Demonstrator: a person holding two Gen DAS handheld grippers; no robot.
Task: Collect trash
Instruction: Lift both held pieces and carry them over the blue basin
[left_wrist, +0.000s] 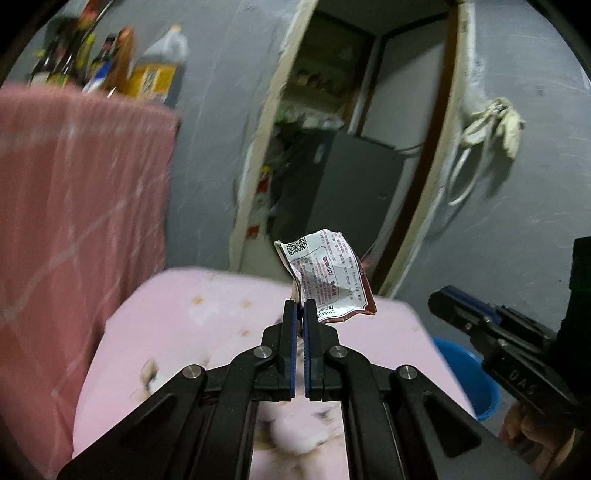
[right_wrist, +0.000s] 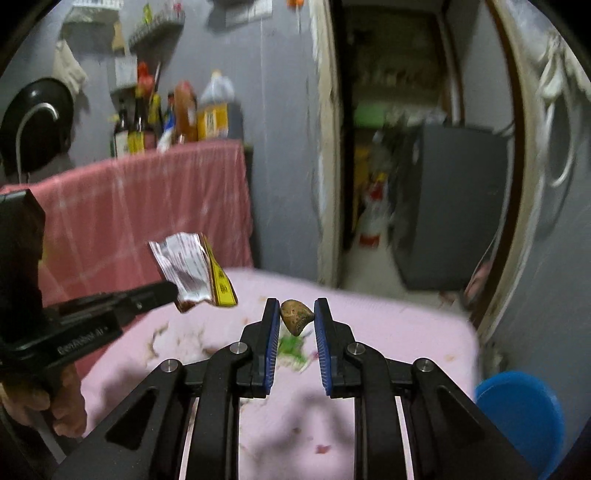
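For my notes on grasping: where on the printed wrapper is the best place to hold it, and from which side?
Grip the wrapper at its lower left corner, from below, as the left gripper does: it is a thin, crumpled sheet, so closed fingers pinch an edge flat.

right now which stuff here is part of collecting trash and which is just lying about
Part of the job:
- crumpled white printed wrapper, pinched in the left gripper
- brown-green lumpy scrap, held in the right gripper
- blue plastic bin, likely the trash bin

Just lying about:
- sauce bottles
- pink checked cloth
- dark grey cabinet
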